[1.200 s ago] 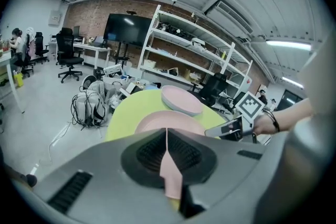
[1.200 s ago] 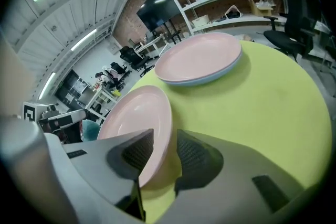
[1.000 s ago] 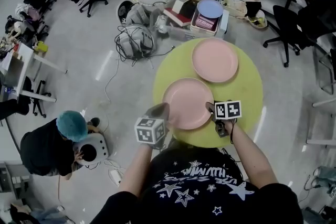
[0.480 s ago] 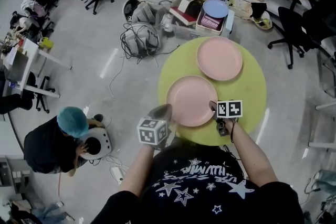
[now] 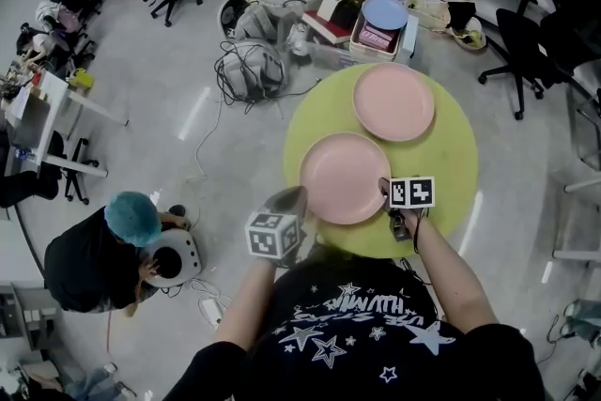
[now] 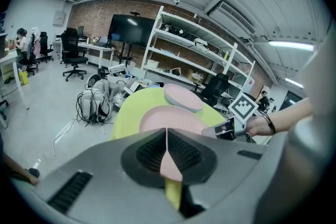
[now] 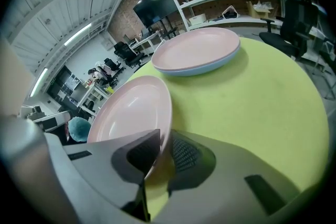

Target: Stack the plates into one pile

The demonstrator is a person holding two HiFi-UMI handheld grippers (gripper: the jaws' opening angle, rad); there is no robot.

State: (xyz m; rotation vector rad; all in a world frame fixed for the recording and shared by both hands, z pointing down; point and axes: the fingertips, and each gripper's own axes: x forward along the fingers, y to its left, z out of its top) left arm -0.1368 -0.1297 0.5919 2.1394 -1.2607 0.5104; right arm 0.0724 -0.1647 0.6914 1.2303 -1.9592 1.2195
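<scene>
A: Head view. Round table (image 5: 451,155) carries two pink plates, well apart: the near plate (image 5: 345,178) at the near edge, the far plate (image 5: 393,101) at the far edge. Not one pile yet.

B: Grippers?

A: The left gripper (image 5: 293,195) hangs just beside the near plate's left rim. The right gripper (image 5: 385,192) is at its right rim.

B: Left gripper view?

A: Jaws pressed together with nothing between them. The plate lies beyond.

B: Right gripper view?

A: Jaws have just been closing. The near plate's rim sits between the pads, which appear clamped on it. The far plate rests on a blue plate (image 7: 210,68).

B: Progress?

A: Judged early: the far stack stands and the near plate is grasped, with no lift evident. It must still be carried across and set on top.
</scene>
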